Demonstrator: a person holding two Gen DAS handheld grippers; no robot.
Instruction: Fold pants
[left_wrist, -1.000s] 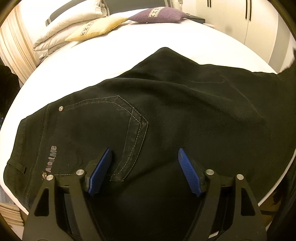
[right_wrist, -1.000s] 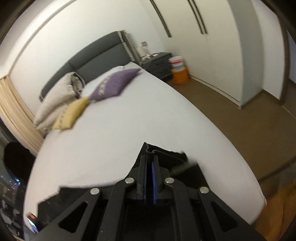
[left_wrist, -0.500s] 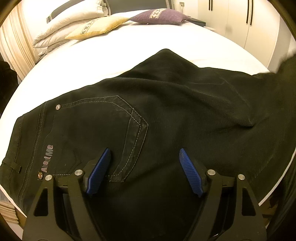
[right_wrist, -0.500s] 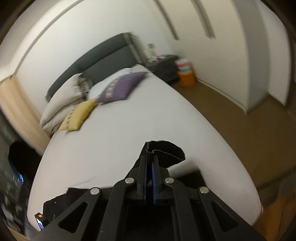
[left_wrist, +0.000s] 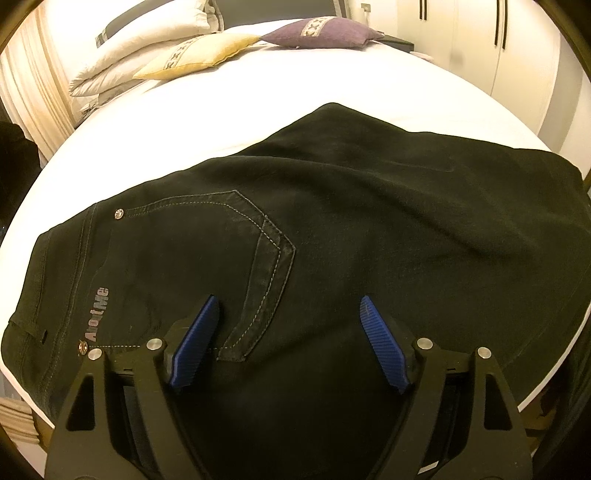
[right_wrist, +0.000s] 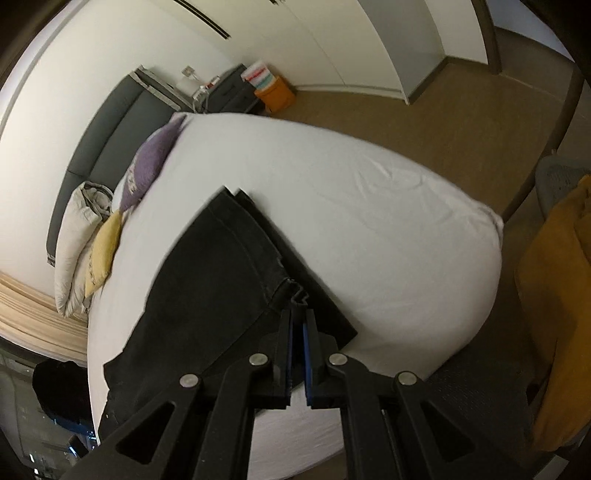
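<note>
- Right hand-held gripper, clamped on the hem, is now laying the leg across the pants on the bed.
- Left hand-held gripper is opening, empty, above the pocket; fold landing.

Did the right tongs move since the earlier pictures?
Yes. The right tongs, shut on the pants, came down toward the bed: its sheet and the floor now fill the view, and the wall has slid upward.

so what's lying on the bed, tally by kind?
Black denim pants: 1
Purple square cushion: 1
Yellow square cushion: 1
White bed pillows: 2, stacked
Total: 5
</note>
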